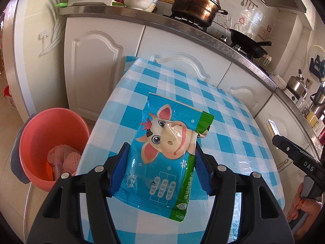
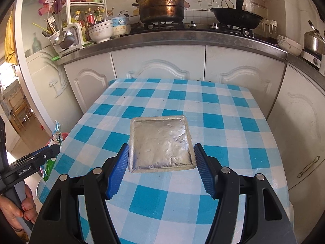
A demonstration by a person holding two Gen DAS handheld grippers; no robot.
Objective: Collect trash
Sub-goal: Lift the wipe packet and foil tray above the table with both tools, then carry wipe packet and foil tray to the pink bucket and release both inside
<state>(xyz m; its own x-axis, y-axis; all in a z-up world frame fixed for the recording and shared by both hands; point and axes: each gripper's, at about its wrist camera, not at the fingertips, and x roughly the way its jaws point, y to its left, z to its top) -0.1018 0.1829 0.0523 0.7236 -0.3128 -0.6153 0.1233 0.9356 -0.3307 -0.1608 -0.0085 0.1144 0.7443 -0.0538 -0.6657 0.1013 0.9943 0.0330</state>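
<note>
My left gripper (image 1: 161,152) is shut on a blue and green wet-wipe packet with a cartoon cow (image 1: 164,148), held above the left part of the checkered table (image 1: 233,126). The packet also shows edge-on in the right wrist view (image 2: 53,148). My right gripper (image 2: 161,153) is closed against both side edges of a silver foil blister sheet (image 2: 161,144), held over the table (image 2: 223,122). A pink bin (image 1: 50,144) with pink foam netting inside stands on the floor left of the table.
White cabinets (image 2: 162,65) and a counter with a steamer pot (image 2: 162,4), black pan (image 2: 235,18), bowls (image 2: 101,30) and a kettle (image 2: 313,40) lie behind the table. The other gripper's body (image 1: 298,158) is at the right edge of the left wrist view.
</note>
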